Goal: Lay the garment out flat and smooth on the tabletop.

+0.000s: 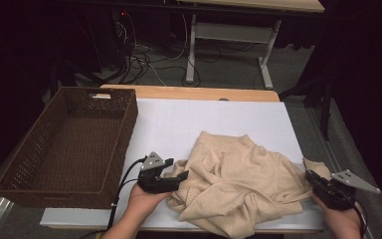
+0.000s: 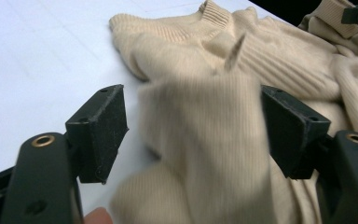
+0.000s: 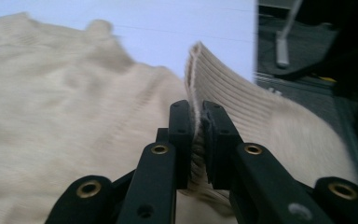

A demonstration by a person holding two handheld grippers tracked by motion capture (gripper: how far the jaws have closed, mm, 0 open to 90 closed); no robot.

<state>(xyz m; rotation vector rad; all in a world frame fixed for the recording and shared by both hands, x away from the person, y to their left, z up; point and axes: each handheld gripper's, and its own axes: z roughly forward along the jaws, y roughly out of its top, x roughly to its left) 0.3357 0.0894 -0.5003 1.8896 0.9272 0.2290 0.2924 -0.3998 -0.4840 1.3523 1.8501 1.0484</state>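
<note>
Item 1, left hand [image 1: 142, 201]: enters from the bottom edge of the high view, forearm angled up and right, wrapped around the left gripper [image 1: 177, 177]. Black body, grey three-cornered plate on top, black cable trailing back toward the table's front edge. Jaws stand apart, pointing right at the sweater's left edge; in the left gripper view a fold of knit lies between the black pads [image 2: 103, 130] without either pad pressing on it.

Item 2, wicker basket [image 1: 15, 172]: dark brown, rectangular, open weave, handle slot in the far wall. Sits at the table's left end, just left of the left gripper.

Item 3, sweater [image 1: 238, 174]: cream ribbed knit, soft and crumpled, heaped in loose folds on the white table surface [image 1: 179, 122], toward the front and right. Ribbed collar visible in the left gripper view. Lies between the two grippers, touching both.

Item 4, right gripper [image 1: 312, 178]: same black build with grey plate, at the sweater's right edge. Jaws clamped on a ribbed cuff [image 3: 214, 79], which stands upright above the pads.

Item 5, right hand [image 1: 342, 219]: rises from the bottom right corner, gripper pointing left and away.
</note>
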